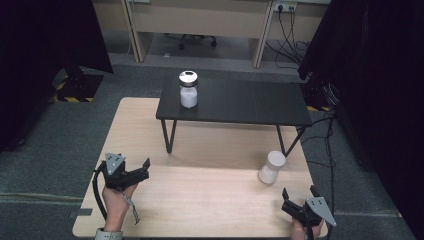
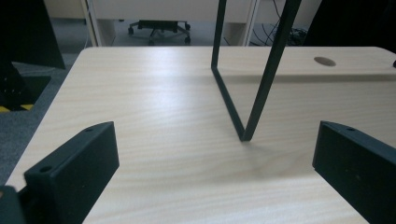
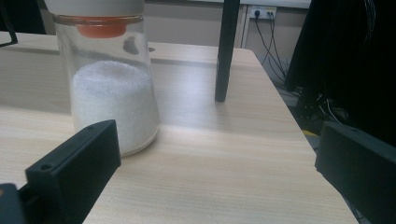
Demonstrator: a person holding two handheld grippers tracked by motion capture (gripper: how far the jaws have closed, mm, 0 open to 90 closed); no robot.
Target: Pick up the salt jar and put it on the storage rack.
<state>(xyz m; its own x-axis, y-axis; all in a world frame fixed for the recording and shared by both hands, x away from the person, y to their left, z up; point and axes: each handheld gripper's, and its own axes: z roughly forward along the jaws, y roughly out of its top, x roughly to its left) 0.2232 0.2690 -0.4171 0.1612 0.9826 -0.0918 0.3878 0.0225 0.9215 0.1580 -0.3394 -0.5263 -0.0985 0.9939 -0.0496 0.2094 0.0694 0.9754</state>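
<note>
A clear jar (image 1: 271, 168) half full of white powder stands on the wooden table (image 1: 200, 195) near its right edge; in the right gripper view the jar (image 3: 112, 88) has a white lid and an orange insert. My right gripper (image 1: 299, 196) sits open just in front of it, a short way off, jaws empty. A second jar (image 1: 188, 90) with a metal lid stands on the black raised shelf (image 1: 240, 102). My left gripper (image 1: 141, 169) is open near the table's left front, pointing toward the shelf's left leg (image 2: 236, 93).
The black shelf stands on thin metal legs (image 3: 226, 51) over the back half of the table. Dark curtains hang at both sides. Desks, an office chair base (image 2: 159, 29) and cables lie beyond on the grey floor.
</note>
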